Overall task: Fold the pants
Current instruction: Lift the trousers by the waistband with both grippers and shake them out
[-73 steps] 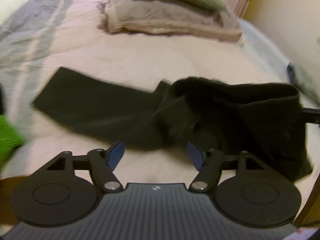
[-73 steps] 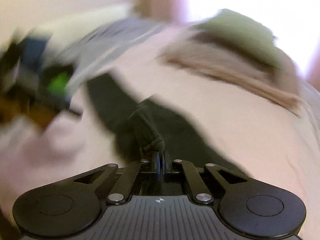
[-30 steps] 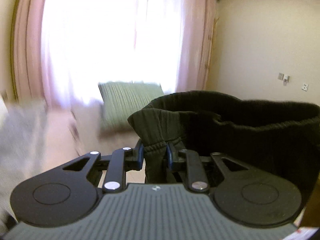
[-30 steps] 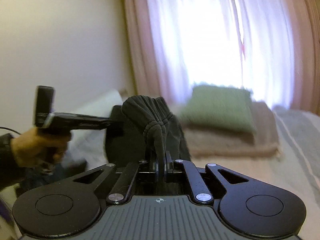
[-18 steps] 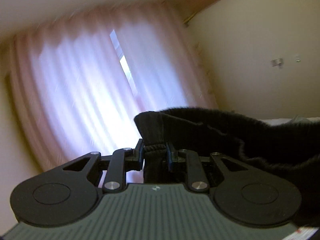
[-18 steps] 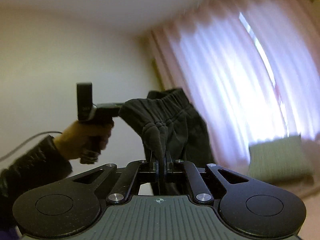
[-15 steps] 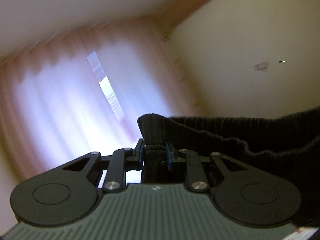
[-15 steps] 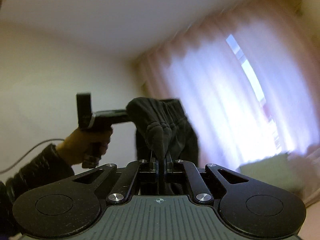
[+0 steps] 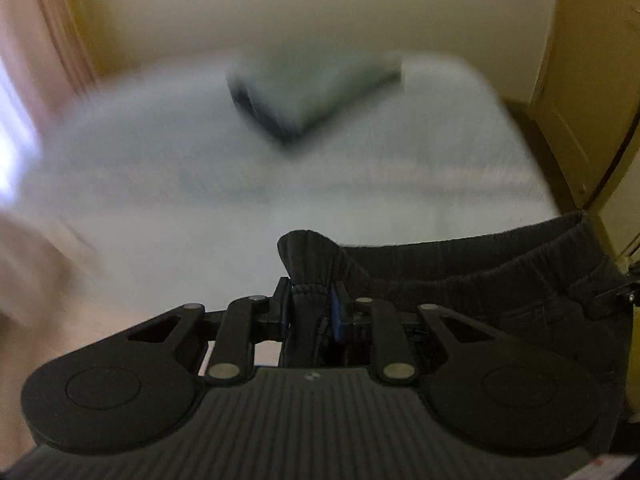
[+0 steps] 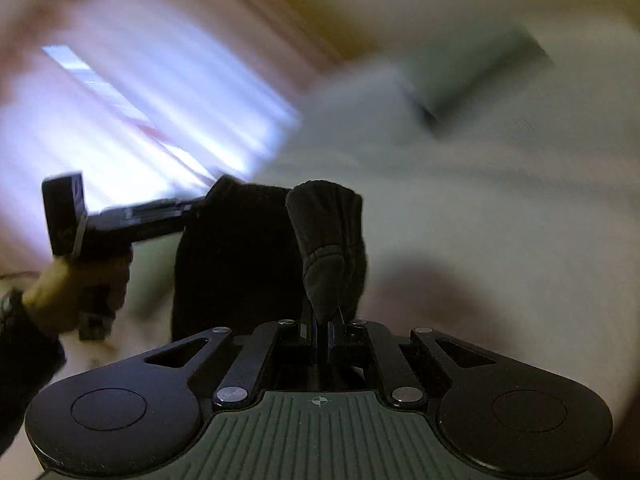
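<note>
The black pants (image 9: 480,276) hang in the air, held by their elastic waistband at two points. In the left wrist view my left gripper (image 9: 310,300) has its blue pads pressed on a bunched corner of the waistband, and its jaws are closing a little tighter. The band stretches off to the right edge. In the right wrist view my right gripper (image 10: 322,330) is shut on the other corner of the pants (image 10: 328,232). A hand (image 10: 80,280) holds the left gripper (image 10: 196,206) at the left. The legs are out of sight.
Both cameras tilt up and the background is blurred. I see a pale ceiling with a dark-edged rectangular fixture (image 9: 316,92), a bright pink curtain (image 10: 140,100) at the left, and a yellowish door (image 9: 592,100) at the right. The bed is out of view.
The left gripper, open over the bed at first, took hold of the waistband. Both grippers then swung the pants upward, and the views swept from bed and curtain to the ceiling.
</note>
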